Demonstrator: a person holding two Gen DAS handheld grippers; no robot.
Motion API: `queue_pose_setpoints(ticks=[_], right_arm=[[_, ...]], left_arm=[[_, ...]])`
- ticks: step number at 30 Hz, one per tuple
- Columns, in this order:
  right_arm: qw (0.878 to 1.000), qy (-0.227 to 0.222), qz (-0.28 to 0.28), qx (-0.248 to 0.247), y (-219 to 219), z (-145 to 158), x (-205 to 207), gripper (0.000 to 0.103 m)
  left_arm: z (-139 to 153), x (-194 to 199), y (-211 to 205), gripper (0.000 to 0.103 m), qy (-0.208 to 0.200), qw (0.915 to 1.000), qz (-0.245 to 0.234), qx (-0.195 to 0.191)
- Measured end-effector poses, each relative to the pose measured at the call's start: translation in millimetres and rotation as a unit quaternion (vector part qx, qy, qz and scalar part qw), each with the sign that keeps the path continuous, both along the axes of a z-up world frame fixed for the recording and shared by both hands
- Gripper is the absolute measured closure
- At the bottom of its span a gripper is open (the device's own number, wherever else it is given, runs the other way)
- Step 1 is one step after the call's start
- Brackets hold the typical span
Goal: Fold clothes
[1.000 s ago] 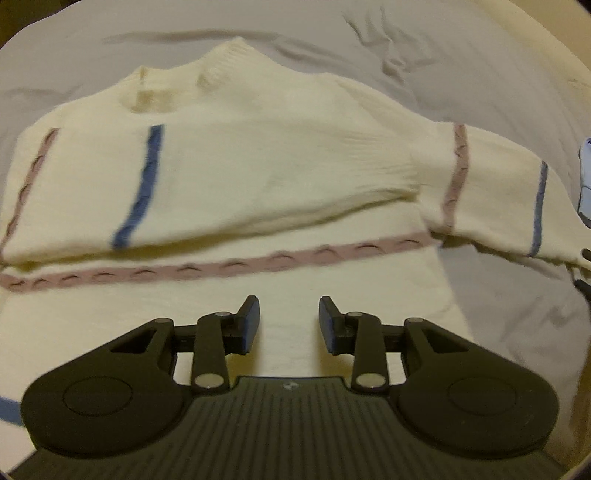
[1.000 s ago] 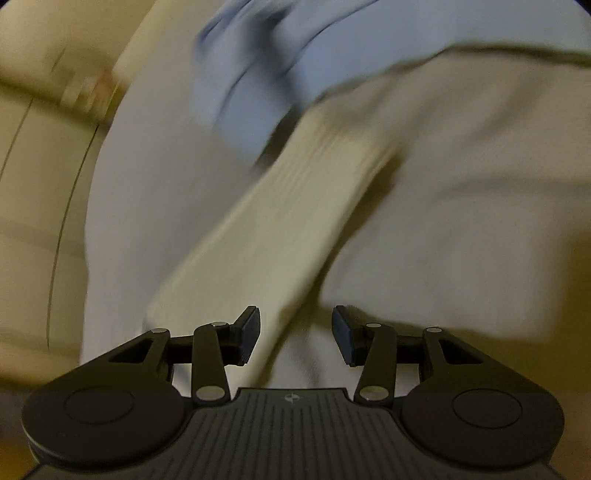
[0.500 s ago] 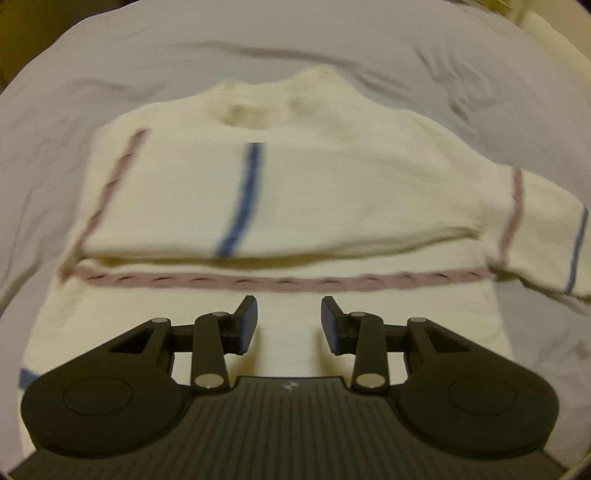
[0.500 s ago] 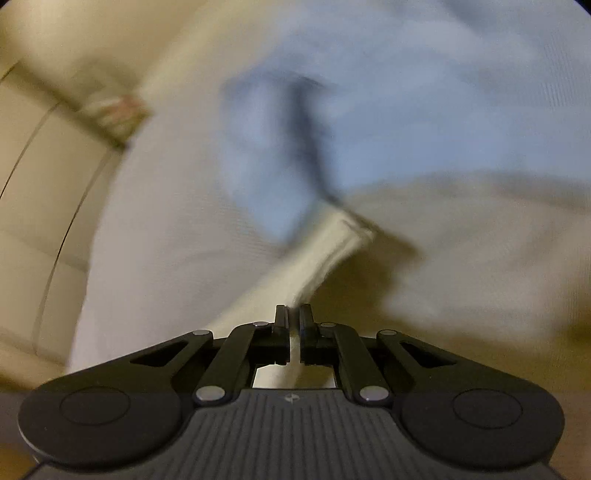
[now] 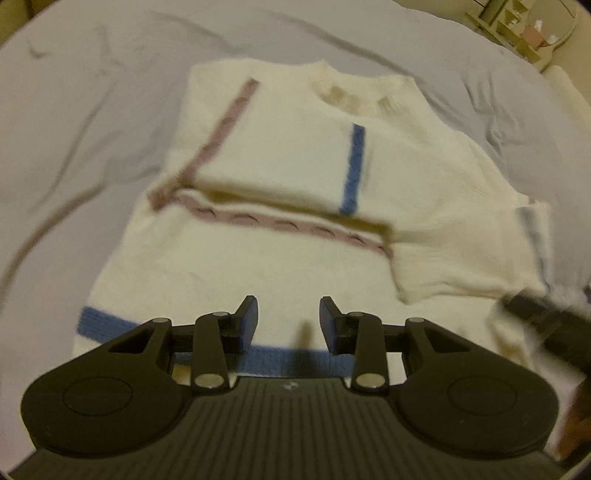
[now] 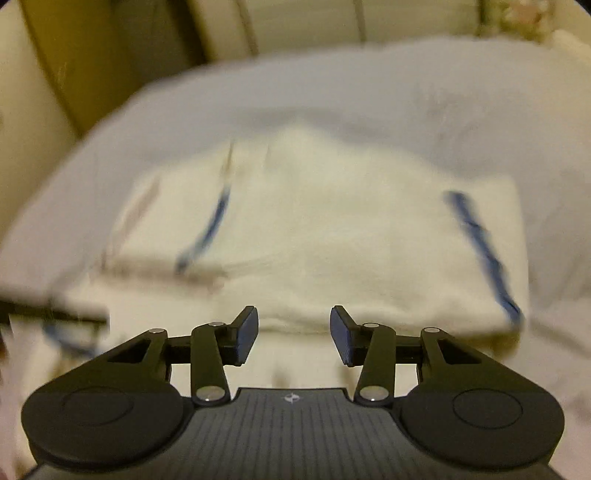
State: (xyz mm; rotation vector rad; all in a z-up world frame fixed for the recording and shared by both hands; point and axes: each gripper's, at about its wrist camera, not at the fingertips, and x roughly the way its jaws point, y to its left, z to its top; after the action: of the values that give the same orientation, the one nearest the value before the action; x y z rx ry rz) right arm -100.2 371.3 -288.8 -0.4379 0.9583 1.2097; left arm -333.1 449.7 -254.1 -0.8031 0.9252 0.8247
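Now both tongs, left (image 5: pixel 289 320) and right (image 6: pixel 294 334), empty over the cream sweater (image 5: pixel 295 177), right jaws opening.

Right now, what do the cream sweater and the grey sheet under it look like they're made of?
Sweater: probably a soft matte knit, wool or acrylic; ribbed collar and braided mauve stripe point to that. Sheet: thin, smooth woven fabric, likely cotton, lying in fine creases. Blur leaves the fibres uncertain.

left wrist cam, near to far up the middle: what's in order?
Left tool, open → blue hem stripe → pink cable stripe → folded sleeve with blue stripe → collar → grey bedsheet.
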Motion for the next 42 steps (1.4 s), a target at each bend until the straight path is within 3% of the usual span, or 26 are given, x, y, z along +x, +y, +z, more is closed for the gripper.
queue_pose_setpoints(ticks=[3, 8, 13, 15, 16, 17, 19, 23, 25, 27, 30, 34, 37, 40, 42], right_arm=[[0.999, 0.006, -0.017, -0.049, -24.5, -22.3, -2.8, 0.058], [0.991, 0.010, -0.104, -0.079, -93.0, -21.2, 19.6, 0.053], [0.980, 0.030, -0.178, -0.081, -134.5, -31.0, 59.3, 0.050], [0.978, 0.035, -0.189, -0.083, -140.5, -36.2, 65.2, 0.048], [0.977, 0.038, -0.193, -0.085, -144.4, -39.2, 67.8, 0.048], [0.976, 0.041, -0.196, -0.089, -145.1, -43.3, 69.0, 0.048], [0.974, 0.050, -0.201, -0.095, -146.0, -46.4, 70.9, 0.048], [0.974, 0.055, -0.197, -0.092, -158.4, -35.0, 76.5, 0.048], [0.976, 0.053, -0.195, -0.088, -154.0, -32.8, 78.7, 0.048], [0.976, 0.052, -0.195, -0.081, -150.1, -30.0, 81.4, 0.048], [0.977, 0.053, -0.196, -0.072, -142.1, -29.4, 84.4, 0.048], [0.978, 0.047, -0.188, -0.072, -128.4, -32.7, 82.9, 0.048], [0.980, 0.036, -0.181, -0.076, -119.0, -31.6, 80.6, 0.048], [0.981, 0.029, -0.175, -0.079, -112.6, -30.3, 80.3, 0.048], [0.981, 0.028, -0.172, -0.089, -109.8, -32.1, 79.3, 0.046]], left_arm=[[-8.5, 10.3, -2.6, 0.071, -0.025, 0.9992, -0.017, -0.028], [-32.8, 48.4, -3.2, 0.057, -0.084, 0.9919, -0.011, -0.094], [-61.7, 92.7, 14.5, 0.054, -0.076, 0.9921, 0.006, -0.100], [-70.7, 114.2, 18.2, 0.059, -0.066, 0.9929, -0.005, -0.099], [-71.1, 123.7, 17.7, 0.081, -0.064, 0.9931, -0.018, -0.097], [-67.0, 137.4, 15.7, 0.098, -0.055, 0.9935, -0.040, -0.091], [-42.8, 155.2, 11.1, 0.098, -0.077, 0.9919, -0.079, -0.064], [31.2, 143.0, 19.8, 0.098, -0.128, 0.9850, -0.101, 0.056], [58.4, 120.5, 34.2, 0.098, -0.122, 0.9808, -0.093, 0.119], [67.9, 91.9, 53.9, 0.098, -0.091, 0.9795, -0.076, 0.163], [58.1, 54.7, 81.6, 0.098, -0.027, 0.9807, -0.048, 0.188], [18.5, 36.3, 106.8, 0.098, 0.022, 0.9857, -0.047, 0.160], [3.6, 37.2, 104.8, 0.097, 0.039, 0.9832, -0.062, 0.168], [10.3, 27.0, 98.5, 0.096, 0.021, 0.9794, -0.063, 0.191], [-1.2, 24.3, 102.0, 0.093, 0.043, 0.9799, -0.063, 0.184]])
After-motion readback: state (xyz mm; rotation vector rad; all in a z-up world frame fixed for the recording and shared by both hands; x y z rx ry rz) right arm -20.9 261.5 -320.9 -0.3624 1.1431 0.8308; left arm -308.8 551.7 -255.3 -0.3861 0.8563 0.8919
